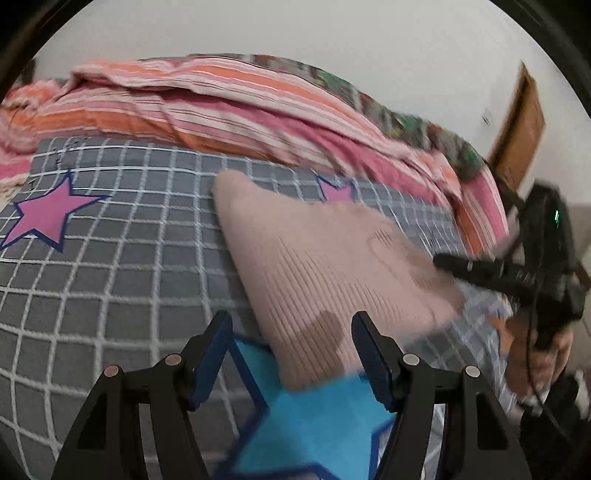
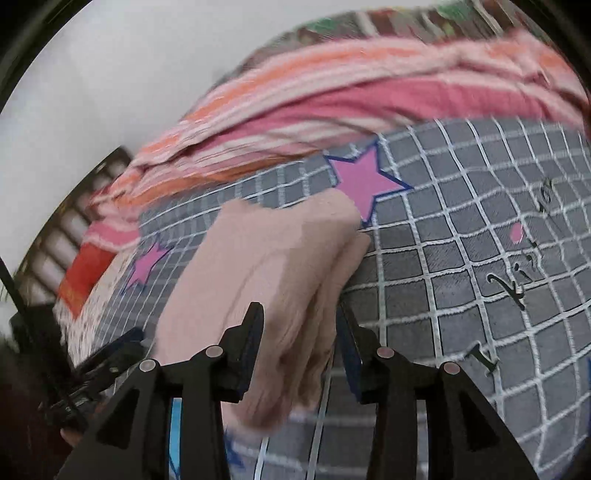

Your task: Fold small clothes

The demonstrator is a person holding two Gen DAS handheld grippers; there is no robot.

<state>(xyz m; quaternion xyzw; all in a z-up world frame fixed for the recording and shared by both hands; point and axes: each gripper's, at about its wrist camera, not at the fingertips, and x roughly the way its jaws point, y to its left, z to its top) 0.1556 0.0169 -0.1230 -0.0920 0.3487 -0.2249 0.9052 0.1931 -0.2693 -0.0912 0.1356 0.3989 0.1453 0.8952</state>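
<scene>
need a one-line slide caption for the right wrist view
Right gripper with jaws around a bunched edge of the beige ribbed garment on the grey grid bedsheet with pink stars, striped blanket behind.

Pale pink ribbed garment (image 1: pixel 325 254) on grey white-checked sheet (image 1: pixel 122 258) with pink and blue stars; pink-orange striped blanket (image 1: pixel 229 107)

You are working over a bed covered by a grey sheet (image 1: pixel 110 280) with a white grid and pink and blue stars. Behind it a rumpled quilt (image 1: pixel 229 107) striped in pink, orange and white lies heaped along a plain white wall (image 1: pixel 332 33). A brown wooden door (image 1: pixel 521 125) stands at the right, and slatted dark furniture (image 2: pixel 74 221) shows beyond the bed's edge.
</scene>
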